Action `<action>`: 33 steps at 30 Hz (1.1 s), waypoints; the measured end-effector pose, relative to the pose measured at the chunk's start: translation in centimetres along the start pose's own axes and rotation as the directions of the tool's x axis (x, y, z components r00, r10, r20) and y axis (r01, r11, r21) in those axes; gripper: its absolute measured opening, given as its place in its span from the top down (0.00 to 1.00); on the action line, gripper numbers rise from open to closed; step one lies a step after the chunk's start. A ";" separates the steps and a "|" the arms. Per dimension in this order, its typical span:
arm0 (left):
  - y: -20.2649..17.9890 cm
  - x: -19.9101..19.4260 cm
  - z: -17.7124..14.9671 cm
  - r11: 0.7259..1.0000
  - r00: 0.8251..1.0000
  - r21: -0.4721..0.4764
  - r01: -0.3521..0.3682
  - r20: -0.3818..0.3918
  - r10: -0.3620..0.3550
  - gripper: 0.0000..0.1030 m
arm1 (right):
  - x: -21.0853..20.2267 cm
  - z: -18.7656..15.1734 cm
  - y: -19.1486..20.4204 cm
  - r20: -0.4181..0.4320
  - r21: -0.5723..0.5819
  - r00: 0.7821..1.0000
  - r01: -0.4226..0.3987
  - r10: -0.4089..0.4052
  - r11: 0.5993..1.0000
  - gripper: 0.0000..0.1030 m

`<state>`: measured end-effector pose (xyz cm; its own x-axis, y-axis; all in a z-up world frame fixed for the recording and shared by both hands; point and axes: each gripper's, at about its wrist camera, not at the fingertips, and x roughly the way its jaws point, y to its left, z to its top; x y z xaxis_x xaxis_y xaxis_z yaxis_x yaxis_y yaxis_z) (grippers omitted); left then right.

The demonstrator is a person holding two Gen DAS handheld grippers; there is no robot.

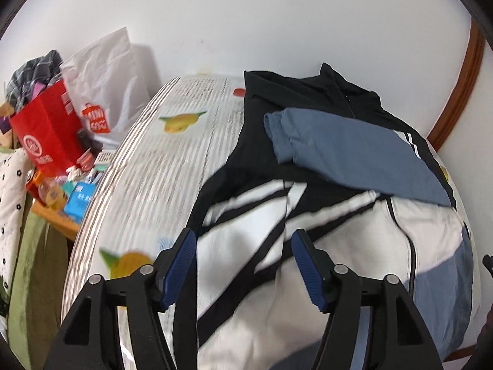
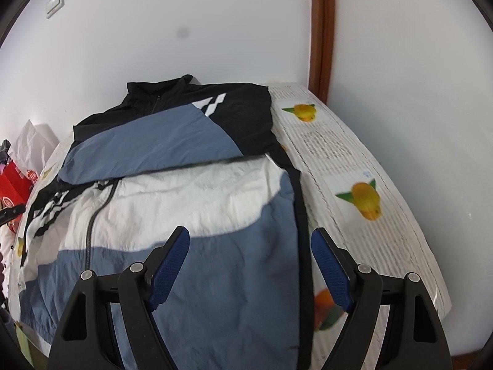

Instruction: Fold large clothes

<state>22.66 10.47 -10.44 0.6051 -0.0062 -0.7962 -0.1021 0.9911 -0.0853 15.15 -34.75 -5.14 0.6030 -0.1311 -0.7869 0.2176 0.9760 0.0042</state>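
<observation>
Through the left wrist view, we see the left gripper [image 1: 243,246] spread apart above the jacket [image 1: 323,215], pinching nothing. One blue sleeve [image 1: 354,151] lies folded across the chest (this view is blurred). A red bag [image 1: 46,129] stands beyond the table's [image 1: 154,154] left edge.

From the right wrist view, our right gripper [image 2: 249,246] hangs spread over the jacket's [image 2: 215,246] right side, near the table's [image 2: 369,231] right edge.
</observation>
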 end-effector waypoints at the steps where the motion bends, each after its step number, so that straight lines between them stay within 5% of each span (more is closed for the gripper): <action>1: 0.2 -0.2 -0.8 1.000 1.000 -0.003 0.001 -0.006 -0.001 0.38 | 0.2 -0.5 -0.4 -0.011 0.005 1.000 0.011 -0.011 1.000 0.22; 17: 3.5 -2.4 -7.3 0.999 0.999 0.004 -0.037 -0.026 0.037 0.25 | 2.3 -5.6 -2.1 -0.106 0.015 0.994 0.018 -0.016 1.000 0.22; 33: 4.4 -2.0 -8.9 0.997 0.995 -0.018 0.072 -0.071 -0.073 0.25 | 3.5 -6.1 -1.8 -0.121 -0.004 0.992 0.045 -0.045 0.999 0.22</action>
<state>13.95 13.71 -14.51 0.5530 -0.0884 -0.8285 -0.0719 0.9856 -0.1531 12.16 -35.88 -11.64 0.4949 -0.1531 -0.8554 0.2415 0.9698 -0.0339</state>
